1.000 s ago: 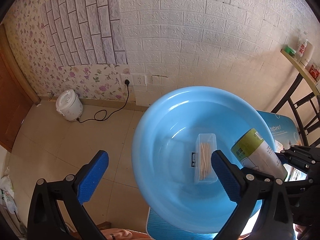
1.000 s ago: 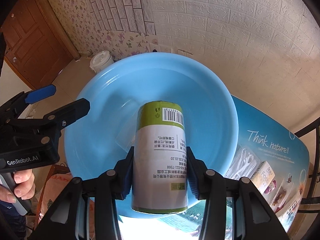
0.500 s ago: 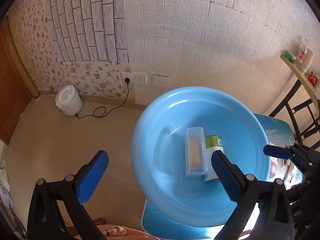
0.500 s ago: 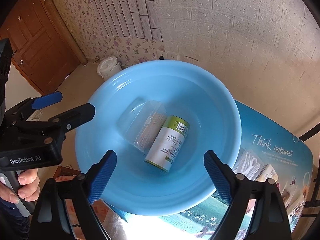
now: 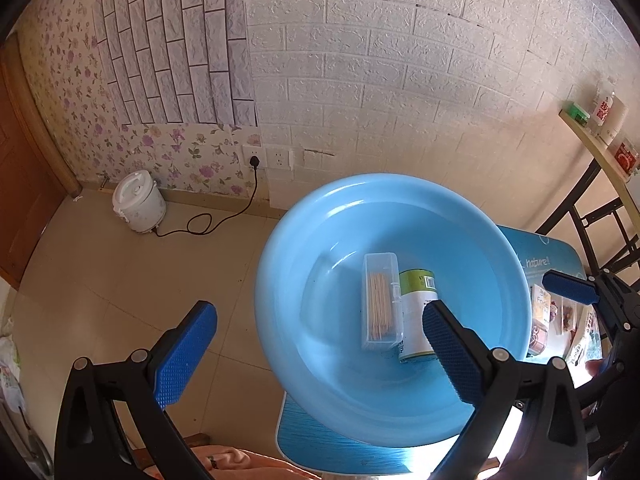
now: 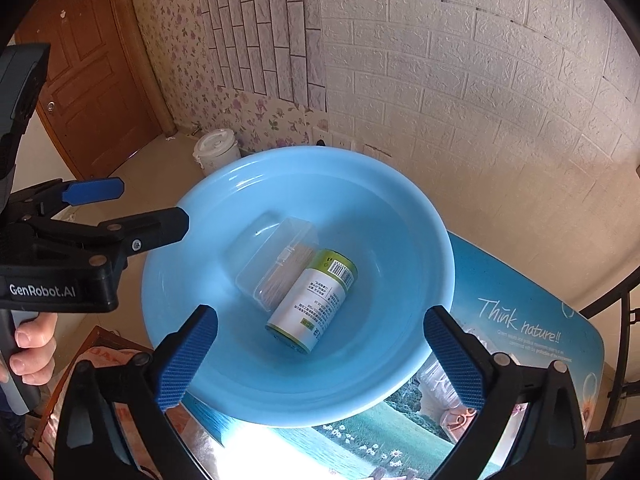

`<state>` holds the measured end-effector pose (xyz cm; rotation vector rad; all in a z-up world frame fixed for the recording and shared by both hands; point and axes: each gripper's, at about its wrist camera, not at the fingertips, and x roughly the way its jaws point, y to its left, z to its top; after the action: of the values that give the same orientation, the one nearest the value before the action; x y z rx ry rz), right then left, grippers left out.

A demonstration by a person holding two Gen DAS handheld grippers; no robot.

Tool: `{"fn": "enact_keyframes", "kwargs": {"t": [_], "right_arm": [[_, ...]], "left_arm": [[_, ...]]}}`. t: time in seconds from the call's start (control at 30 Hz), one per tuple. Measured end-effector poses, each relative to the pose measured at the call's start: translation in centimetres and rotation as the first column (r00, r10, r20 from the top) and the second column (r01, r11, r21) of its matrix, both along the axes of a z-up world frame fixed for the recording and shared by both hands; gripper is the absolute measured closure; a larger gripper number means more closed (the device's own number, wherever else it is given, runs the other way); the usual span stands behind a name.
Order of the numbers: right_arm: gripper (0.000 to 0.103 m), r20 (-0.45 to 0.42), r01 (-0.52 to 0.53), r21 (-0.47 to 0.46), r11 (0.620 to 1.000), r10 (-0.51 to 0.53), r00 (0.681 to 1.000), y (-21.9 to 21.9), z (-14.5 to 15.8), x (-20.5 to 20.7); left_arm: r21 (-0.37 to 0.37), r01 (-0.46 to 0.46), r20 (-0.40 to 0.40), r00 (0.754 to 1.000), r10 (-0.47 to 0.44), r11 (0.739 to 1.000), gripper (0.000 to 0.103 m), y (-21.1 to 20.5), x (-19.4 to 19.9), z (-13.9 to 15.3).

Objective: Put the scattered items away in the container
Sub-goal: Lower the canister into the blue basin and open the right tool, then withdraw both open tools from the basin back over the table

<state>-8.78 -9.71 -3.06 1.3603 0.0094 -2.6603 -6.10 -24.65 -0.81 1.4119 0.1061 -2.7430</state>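
Note:
A light blue basin [image 5: 288, 320] [image 6: 400, 208] stands on a small blue table. Inside it lie a clear toothpick box [image 5: 380, 304] [image 6: 276, 268] and a white can with a green rim [image 5: 414, 320] [image 6: 314, 300], side by side on the bottom. My left gripper [image 5: 320, 360] is open and empty, held above the basin's near left rim; it also shows in the right wrist view [image 6: 128, 208]. My right gripper [image 6: 320, 356] is open and empty above the basin's near rim; one of its fingers [image 5: 570, 286] shows at the right of the left wrist view.
Several small packets [image 5: 560, 316] [image 6: 456, 400] lie on the blue picture table top [image 6: 520, 332] right of the basin. A white rice cooker [image 5: 138, 202] with a plugged cord stands on the tiled floor by the wall. A dark metal shelf frame [image 5: 600, 216] stands at the right.
One second ago my right gripper held the can over the basin. It opened, and the can now lies in the basin beside the toothpick box. Both grippers have drawn back a little.

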Motion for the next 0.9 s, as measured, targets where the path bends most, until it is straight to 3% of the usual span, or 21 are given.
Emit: {"fn": "enact_keyframes", "kwargs": {"t": [0.13, 0.33, 0.6, 0.9], "right_arm": [[0.000, -0.020, 0.008, -0.010, 1.000, -0.008, 1.000, 1.0, 0.9, 1.0], [0.000, -0.057, 0.029, 0.094, 0.995, -0.024, 0.998, 1.2, 1.3, 2.3], [0.000, -0.068, 0.077, -0.007, 0.997, -0.078, 0.995, 3.9, 2.7, 4.3], [0.000, -0.090, 0.175, 0.011, 0.985, -0.173, 0.981, 8.2, 3.9, 6.8]], "left_arm": [[0.001, 0.008, -0.020, 1.000, -0.008, 1.000, 0.000, 0.5, 0.1, 0.5], [-0.018, 0.033, -0.041, 0.999, -0.033, 0.999, 0.000, 2.5, 0.3, 1.3], [-0.022, 0.067, -0.050, 0.996, -0.068, 0.998, 0.000, 5.1, 0.4, 2.0], [-0.021, 0.112, -0.065, 0.991, -0.113, 0.994, 0.000, 8.4, 0.2, 2.9]]}}
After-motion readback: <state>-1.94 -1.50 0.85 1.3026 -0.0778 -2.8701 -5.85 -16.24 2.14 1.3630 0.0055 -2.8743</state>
